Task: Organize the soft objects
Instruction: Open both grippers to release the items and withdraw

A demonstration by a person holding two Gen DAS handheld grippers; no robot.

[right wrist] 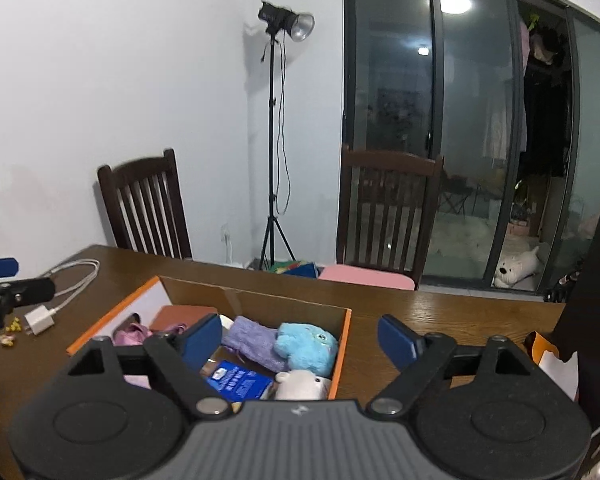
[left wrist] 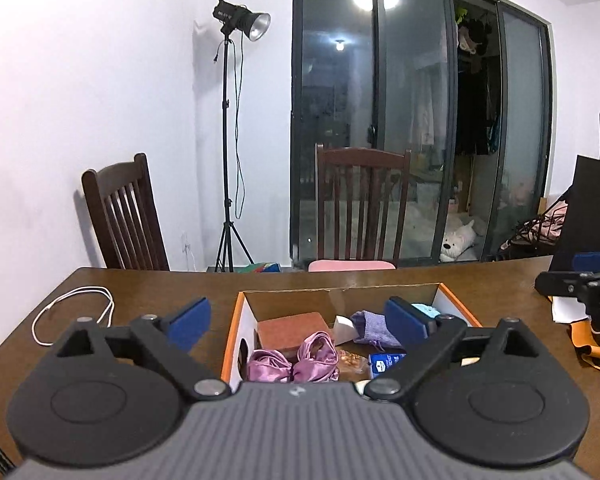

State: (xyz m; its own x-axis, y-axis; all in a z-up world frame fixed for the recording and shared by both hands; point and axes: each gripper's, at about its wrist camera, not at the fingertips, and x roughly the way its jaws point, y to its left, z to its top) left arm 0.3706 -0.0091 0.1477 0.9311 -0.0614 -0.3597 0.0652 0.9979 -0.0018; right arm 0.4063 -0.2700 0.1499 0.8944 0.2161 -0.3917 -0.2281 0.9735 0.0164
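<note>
Your left gripper (left wrist: 298,318) stands wide open with nothing between its blue pads (left wrist: 190,322); it hangs above the near end of the box (left wrist: 236,320) on the table (left wrist: 160,284). Your right gripper (right wrist: 300,338) is open as well and grips nothing, its left pad over the box and its right pad over bare wood beyond the orange rim.

The soft things lie inside the box. From the left wrist you see a pink satin piece (left wrist: 292,362) at the near left, a brown block (left wrist: 292,330) behind it, and a purple pouch (left wrist: 374,328) toward the right. A blue packet (left wrist: 386,362) sits near the right pad. From the right wrist you see the blue plush (right wrist: 306,346) against the right wall, touching the purple pouch beside it, with a white plush (right wrist: 302,386) just in front of it.

A white cable (left wrist: 76,312) lies on the table left of the box, well apart from it. Two chairs (left wrist: 362,204) stand beyond the table, and a lamp (left wrist: 240,20) on a stand between them.
</note>
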